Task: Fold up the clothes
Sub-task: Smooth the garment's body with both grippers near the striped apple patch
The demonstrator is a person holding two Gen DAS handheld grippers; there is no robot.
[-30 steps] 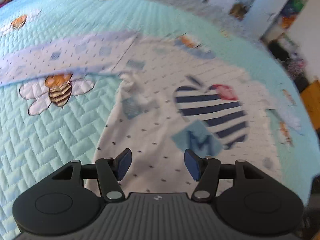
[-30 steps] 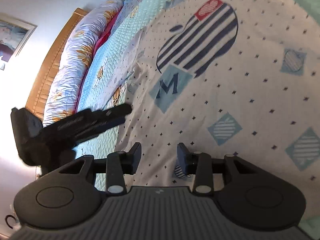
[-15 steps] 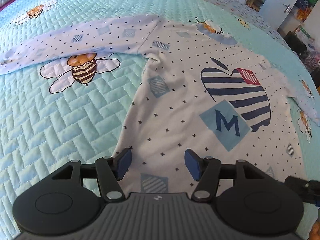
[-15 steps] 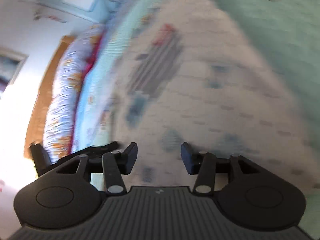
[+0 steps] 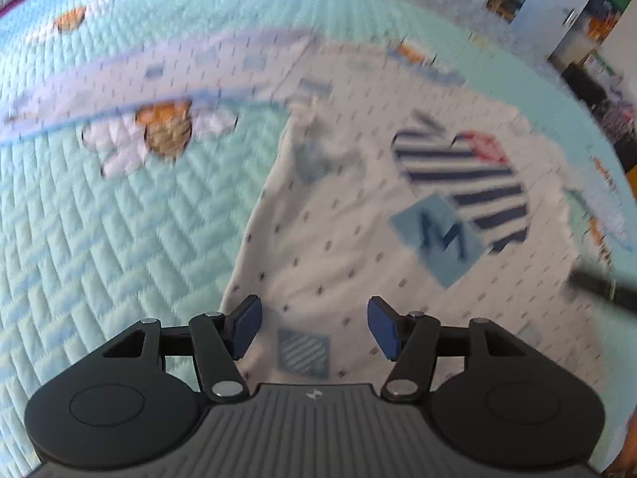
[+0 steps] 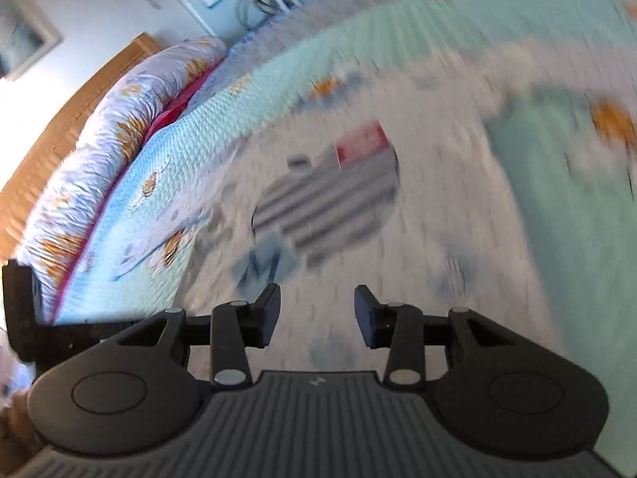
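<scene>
Shirt spread flat on the bed, both claws apart above its lower part.

The white shirt (image 5: 350, 239) with a striped apple print (image 5: 462, 183) and a blue M patch (image 5: 438, 235) lies face up on the turquoise quilt (image 5: 99, 239). One sleeve (image 5: 131, 79) stretches out from the shirt, just past a bee picture (image 5: 163, 131) on the quilt. The left claw (image 5: 314, 326) hovers over the shirt's lower part, fingers wide apart, holding nothing. The right claw (image 6: 316, 312) also stands apart and empty over the shirt, below the apple print; this view is badly blurred. Pillows (image 6: 131, 119) and a wooden headboard (image 6: 67, 119) lie beyond the shirt.
</scene>
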